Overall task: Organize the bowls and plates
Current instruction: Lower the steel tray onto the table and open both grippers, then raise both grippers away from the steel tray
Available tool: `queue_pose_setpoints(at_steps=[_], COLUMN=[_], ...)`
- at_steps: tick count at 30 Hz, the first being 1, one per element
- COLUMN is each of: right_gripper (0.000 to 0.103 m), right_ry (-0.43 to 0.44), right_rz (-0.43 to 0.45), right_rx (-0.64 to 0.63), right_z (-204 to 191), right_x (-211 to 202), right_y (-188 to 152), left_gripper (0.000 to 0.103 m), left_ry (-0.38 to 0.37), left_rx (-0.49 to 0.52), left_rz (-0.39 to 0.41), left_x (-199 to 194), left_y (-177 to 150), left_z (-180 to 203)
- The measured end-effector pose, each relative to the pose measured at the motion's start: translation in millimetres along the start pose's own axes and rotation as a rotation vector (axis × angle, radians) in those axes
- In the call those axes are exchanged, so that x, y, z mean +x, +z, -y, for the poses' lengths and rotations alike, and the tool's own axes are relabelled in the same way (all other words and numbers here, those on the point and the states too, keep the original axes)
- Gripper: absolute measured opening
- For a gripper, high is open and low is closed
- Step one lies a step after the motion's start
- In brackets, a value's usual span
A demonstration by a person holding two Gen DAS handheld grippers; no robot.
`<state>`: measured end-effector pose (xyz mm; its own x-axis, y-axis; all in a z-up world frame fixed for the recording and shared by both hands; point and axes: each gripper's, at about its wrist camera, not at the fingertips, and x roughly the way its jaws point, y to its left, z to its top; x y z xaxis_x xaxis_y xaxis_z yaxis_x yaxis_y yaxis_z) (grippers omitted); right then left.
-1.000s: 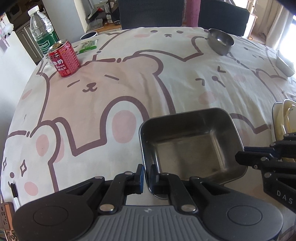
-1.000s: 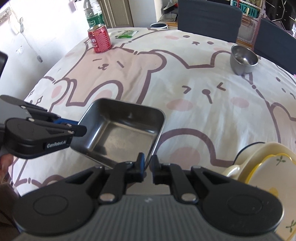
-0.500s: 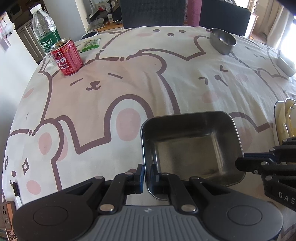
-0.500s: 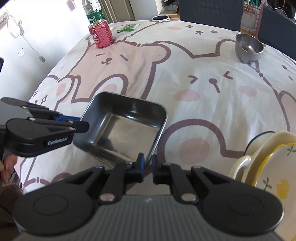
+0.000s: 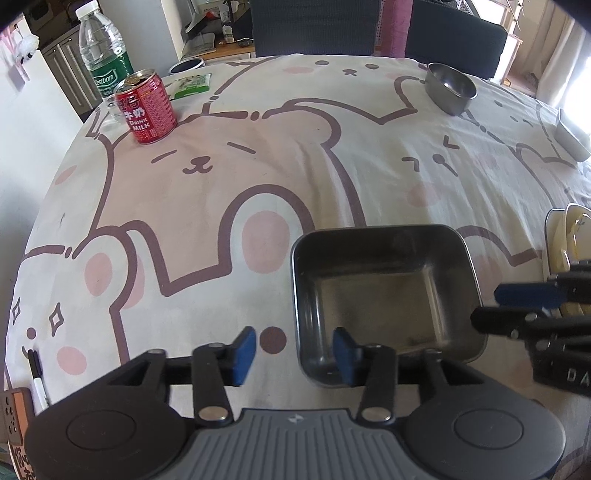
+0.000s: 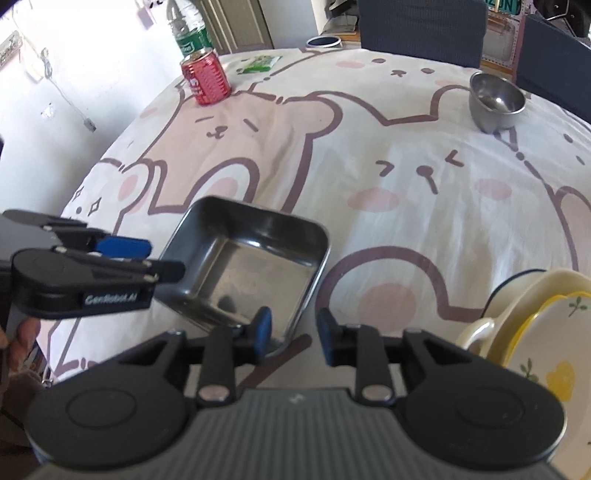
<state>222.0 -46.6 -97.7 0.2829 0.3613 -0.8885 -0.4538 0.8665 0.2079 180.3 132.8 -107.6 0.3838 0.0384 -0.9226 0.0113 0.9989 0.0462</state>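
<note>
A square steel tray rests on the bear-print tablecloth. My left gripper is open, its jaws straddling the tray's near-left corner wall. My right gripper is open, its jaws straddling the tray's near-right corner. A round steel bowl stands far across the table. A stack of cream and yellow plates lies at the right. A small steel dish sits at the far right edge.
A red milk can, a water bottle and a green packet stand at the far left. A marker lies at the near-left edge. Dark chairs stand behind the table.
Both grippers were shut on the tray's rim; both have opened. The tray now rests lower on the cloth.
</note>
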Motion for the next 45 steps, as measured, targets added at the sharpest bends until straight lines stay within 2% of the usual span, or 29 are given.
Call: queue_pose_setpoints(at_steps=[3, 10, 12, 14, 17, 23, 27, 31, 36, 40, 45], right_gripper=[0.042, 0.069, 0.078, 0.091, 0.103, 0.103, 0.103, 0.103, 0.103, 0.103, 0.103], right_ry=[-0.001, -0.015, -0.018, -0.027, -0.042, -0.115, -0.191, -0.249, -0.323, -0.411, -0.485], right_rz=[0.023, 0.111, 0.137, 0.182, 0.254, 0.335, 0.39, 0.428, 0.477, 0.508, 0.545], right_rx=[0.007, 0.017, 0.023, 0.032, 0.042, 0.075, 0.055, 0.084, 0.14, 0.142, 0.126], right_z=[2, 7, 11, 18, 34, 79, 114, 166, 243, 313, 395], right_x=[-5, -28, -36, -47, -66, -104, -131, -153, -179, -196, -206], right_y=[0, 0, -2, -4, -7, -21, -34, -51, -66, -69, -55], left_gripper=[0.058, 0.098, 0.1, 0.102, 0.103, 0.103, 0.103, 0.103, 0.103, 0.103, 0.103], left_ry=[0.005, 0.037, 0.026, 0.019, 0.001, -0.041, -0.091, -0.151, -0.247, -0.284, -0.367], left_rx=[-0.009, -0.052, -0.062, -0.066, -0.076, -0.064, -0.065, -0.11, -0.114, -0.112, -0.193], left_rz=[0.007, 0.095, 0.127, 0.161, 0.216, 0.322, 0.376, 0.426, 0.425, 0.422, 0.394], left_x=[-6, -34, -43, -52, -66, -85, -96, -106, -98, -83, -52], left_y=[-2, -6, -7, -7, -4, 11, 20, 28, 51, 77, 121], left_z=[-4, -10, -9, -6, 2, 41, 83, 131, 194, 249, 316])
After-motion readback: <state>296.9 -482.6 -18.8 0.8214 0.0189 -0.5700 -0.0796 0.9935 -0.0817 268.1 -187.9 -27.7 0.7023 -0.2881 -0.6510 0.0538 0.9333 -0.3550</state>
